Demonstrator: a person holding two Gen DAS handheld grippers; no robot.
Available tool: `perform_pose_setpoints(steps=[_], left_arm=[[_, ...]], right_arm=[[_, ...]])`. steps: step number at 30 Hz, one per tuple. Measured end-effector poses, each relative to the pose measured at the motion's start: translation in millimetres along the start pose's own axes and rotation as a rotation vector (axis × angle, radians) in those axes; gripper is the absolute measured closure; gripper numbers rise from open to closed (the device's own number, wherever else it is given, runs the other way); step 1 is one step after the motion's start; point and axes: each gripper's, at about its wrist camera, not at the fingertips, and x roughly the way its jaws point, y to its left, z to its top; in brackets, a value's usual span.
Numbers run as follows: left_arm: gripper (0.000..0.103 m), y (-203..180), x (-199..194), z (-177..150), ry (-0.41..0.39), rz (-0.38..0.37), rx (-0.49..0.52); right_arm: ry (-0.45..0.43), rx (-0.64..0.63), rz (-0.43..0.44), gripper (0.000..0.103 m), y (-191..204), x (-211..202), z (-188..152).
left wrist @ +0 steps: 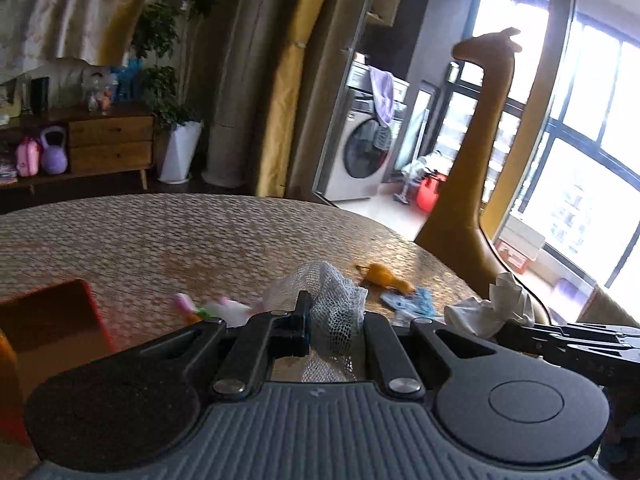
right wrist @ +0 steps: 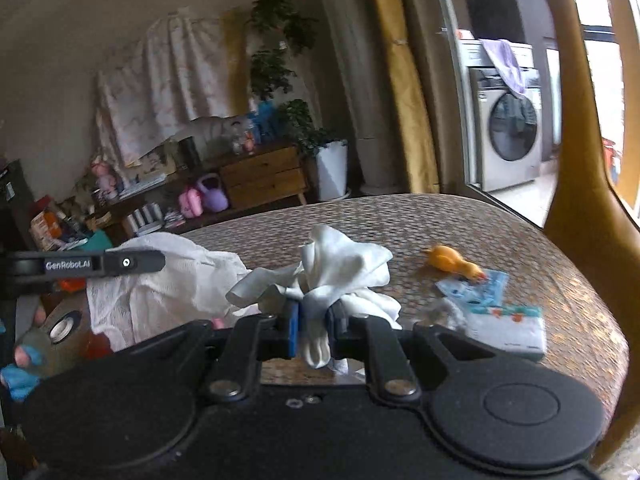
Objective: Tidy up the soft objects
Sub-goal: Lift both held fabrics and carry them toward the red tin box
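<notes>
One round table (right wrist: 460, 216) with a woven-pattern top carries everything, largest first. One orange-red box (left wrist: 48, 320) sits at the table's left edge in the left wrist view, open side up; its inside looks bare brown, though blur and the crop make contents hard to confirm. One white mesh cloth (right wrist: 160, 284) is bunched and lifted above the table, and the left gripper (left wrist: 332, 320) is clamped on it, netting pinched between its fingers. One smaller white rag (right wrist: 344, 268) is crumpled and raised, squeezed tight in the right gripper (right wrist: 314, 330), its tails hanging below the blue pads. One white tissue pack (right wrist: 508, 330) with teal print lies flat on the table at right. One blue printed packet (right wrist: 480, 286) lies just beyond it, touching the pack's far edge. One small yellow rubber duck (right wrist: 452, 262) lies on its side, beak end on the blue packet. A blurred pink-and-green small item (left wrist: 200, 308) sits on the table beside the mesh cloth, left of the left gripper; count of pieces unclear.
</notes>
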Motion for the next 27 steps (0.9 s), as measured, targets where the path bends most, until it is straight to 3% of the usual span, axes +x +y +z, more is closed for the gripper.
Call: perform_pose_setpoints(steps=[14,27], left_arm=[[0.096,83,-30,12,-0.014,0.173,-0.024],[0.096,166,-26,16,0.034,0.336,-0.058]], right_arm=[[0.056,-0.155,0.19,0.089,108,55,24],[0.129,-0.235,0.29,0.089,186,119,29]])
